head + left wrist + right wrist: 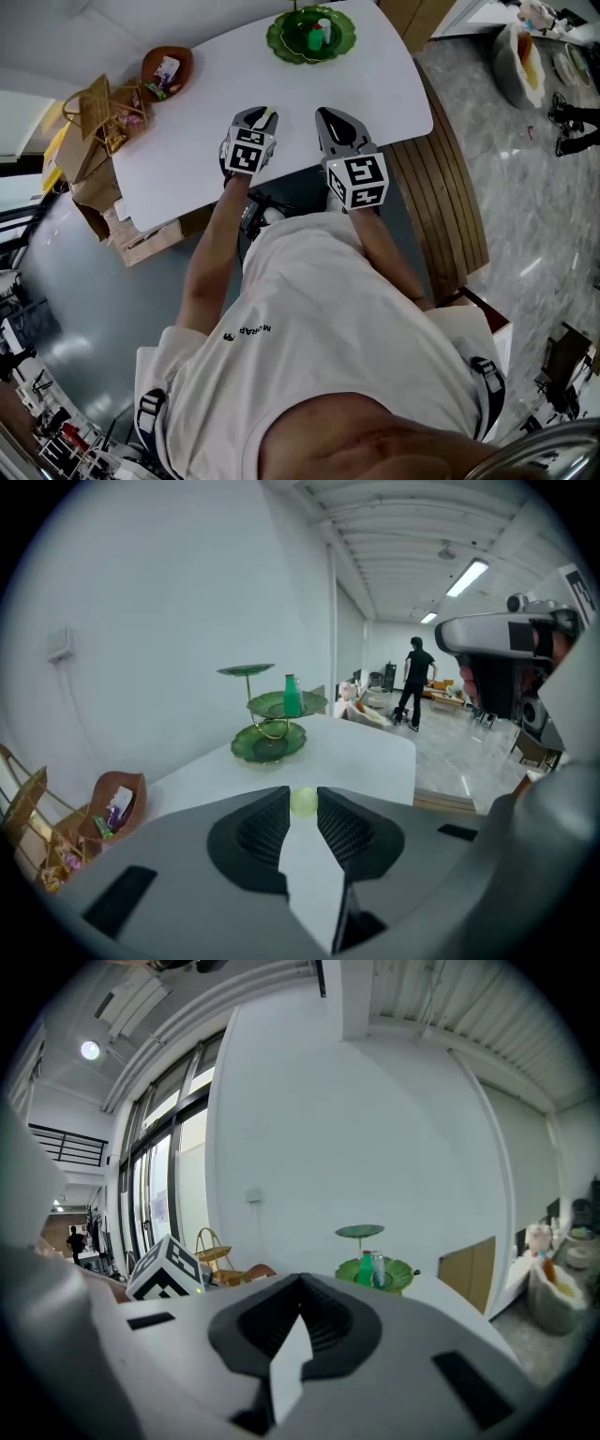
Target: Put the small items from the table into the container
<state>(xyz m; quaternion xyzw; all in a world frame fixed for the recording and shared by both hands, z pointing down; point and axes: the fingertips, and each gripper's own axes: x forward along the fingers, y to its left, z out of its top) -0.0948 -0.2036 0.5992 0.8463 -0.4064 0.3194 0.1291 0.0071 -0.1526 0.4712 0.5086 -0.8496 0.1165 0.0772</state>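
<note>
Head view: your left gripper (260, 117) and right gripper (330, 120) sit side by side over the near edge of the white table (375, 84), both aimed at its far side. The green tiered stand (310, 36) is at the far edge. The brown bowl (167, 70) with small items in it is at the table's left corner, and the wicker basket (94, 112) is just past that corner, off the table.

Left gripper view: the jaws are nearly together and pinch a small yellow-green ball (303, 802) right at their tips. The ball is up off the tabletop, in line with the stand beyond it. A green bottle (292, 696) stands on the stand's middle tier. The bowl is low on the left, well apart from the ball. Your right gripper's body fills the upper right. A person (414, 682) stands far back in the room.

Right gripper view: the jaws meet tip to tip with nothing between them. The left gripper's marker cube (169, 1267) is at the left. The stand is ahead, with a clear bottle (380, 1267) touching the green one.
</note>
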